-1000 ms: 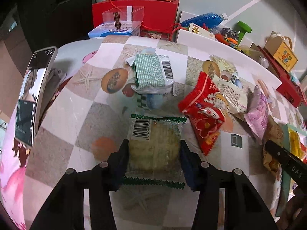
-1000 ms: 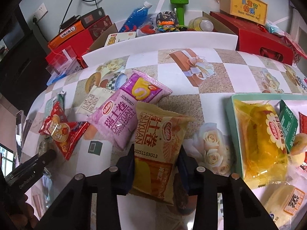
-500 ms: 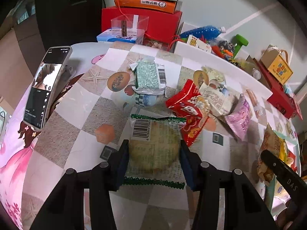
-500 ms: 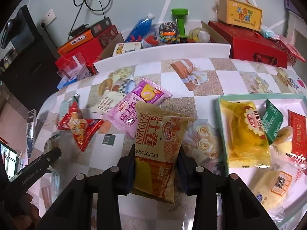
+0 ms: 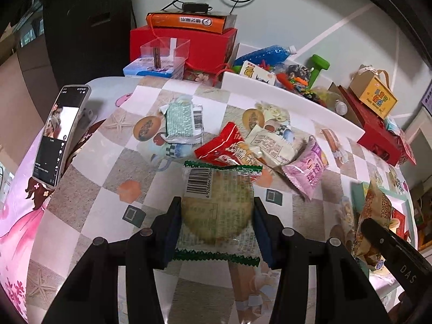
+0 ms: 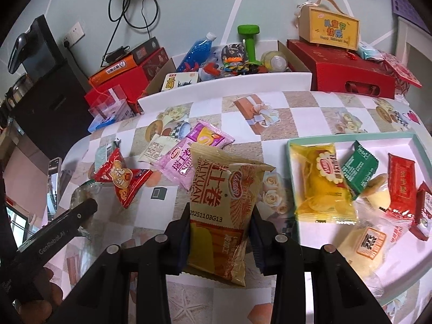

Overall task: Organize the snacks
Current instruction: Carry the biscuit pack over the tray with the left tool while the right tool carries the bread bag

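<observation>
My left gripper is shut on a clear green-edged round cracker packet, held above the table. My right gripper is shut on a tan and orange Swiss-roll packet, held above the table left of the teal tray. The tray holds a yellow packet, a green packet, a red packet and others. Loose on the table lie a pink packet, a red packet, a white packet and a green-white packet.
A phone stands at the table's left edge. A white board borders the far edge, with red boxes, a blue bottle, a green dumbbell and a clear box behind. The other gripper shows in each view's edge.
Both grippers have risen and pulled back from the table with their packets held; the table looks smaller and more of the tray shows in the right wrist view.
</observation>
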{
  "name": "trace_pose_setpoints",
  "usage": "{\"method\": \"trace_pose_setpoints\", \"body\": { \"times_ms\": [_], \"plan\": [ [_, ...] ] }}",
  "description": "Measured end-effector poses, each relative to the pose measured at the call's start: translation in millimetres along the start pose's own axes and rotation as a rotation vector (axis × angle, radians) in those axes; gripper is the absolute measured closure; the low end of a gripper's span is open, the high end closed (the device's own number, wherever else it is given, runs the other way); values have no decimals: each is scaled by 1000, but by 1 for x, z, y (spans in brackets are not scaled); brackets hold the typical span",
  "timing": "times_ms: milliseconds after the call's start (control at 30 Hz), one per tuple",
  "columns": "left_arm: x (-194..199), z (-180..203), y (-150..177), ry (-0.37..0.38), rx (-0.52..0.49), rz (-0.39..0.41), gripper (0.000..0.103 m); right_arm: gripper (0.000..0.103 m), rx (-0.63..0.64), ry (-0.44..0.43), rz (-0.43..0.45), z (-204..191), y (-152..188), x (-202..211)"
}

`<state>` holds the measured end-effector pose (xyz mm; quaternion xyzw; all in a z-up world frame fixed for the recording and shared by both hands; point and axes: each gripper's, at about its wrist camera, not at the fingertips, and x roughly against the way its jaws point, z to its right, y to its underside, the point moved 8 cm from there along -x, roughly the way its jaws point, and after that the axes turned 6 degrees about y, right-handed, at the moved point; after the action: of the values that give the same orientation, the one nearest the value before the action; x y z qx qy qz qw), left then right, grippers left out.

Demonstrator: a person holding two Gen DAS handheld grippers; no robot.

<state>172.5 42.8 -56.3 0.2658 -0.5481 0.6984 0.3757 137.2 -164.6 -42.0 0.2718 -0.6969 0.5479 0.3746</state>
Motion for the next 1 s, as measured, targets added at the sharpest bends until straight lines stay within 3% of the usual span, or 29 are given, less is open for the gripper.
{"method": "trace_pose_setpoints", "body": {
  "times_ms": [300, 533, 1000],
  "plan": [
    [18, 15, -6, 11, -33, 48, 52, 63, -26, -8, 16, 14, -1, 13],
    [24, 57, -9, 94, -97, 67, 52, 63, -73, -4, 44, 38, -6, 27],
    [22, 193, 24, 295, -342, 20, 52, 63, -324, 136, 106, 170, -8, 59]
  ]
}}
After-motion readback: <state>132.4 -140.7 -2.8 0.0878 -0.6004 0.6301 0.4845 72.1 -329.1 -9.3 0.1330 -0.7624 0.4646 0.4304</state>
